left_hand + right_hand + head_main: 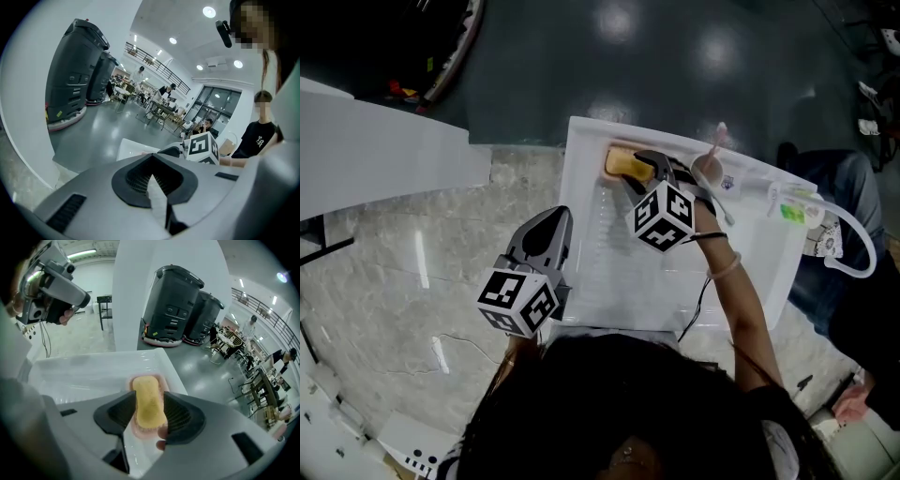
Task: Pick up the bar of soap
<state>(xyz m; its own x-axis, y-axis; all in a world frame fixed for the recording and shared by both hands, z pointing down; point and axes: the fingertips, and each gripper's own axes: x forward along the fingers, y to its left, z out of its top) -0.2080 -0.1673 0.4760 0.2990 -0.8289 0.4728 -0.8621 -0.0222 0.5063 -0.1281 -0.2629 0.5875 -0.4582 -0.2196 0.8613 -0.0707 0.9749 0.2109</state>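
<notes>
Yellow oblong soap bar [149, 403], long axis 12–6 o'clock, lies between right gripper's [149, 397] released jaws; left gripper [151, 160] clenched, empty.

The head view looks steeply down from above the person's head [619, 403] onto the white sink [609, 281] and the marble table [412, 272]; the right gripper view tilts down along the right gripper [149, 411], close over the bar of soap [147, 397] in the sink's corner, which the head view shares; the left gripper view sits low behind the left gripper [151, 161], facing nearly level across a hall [108, 126], catching the sink's rim.
</notes>
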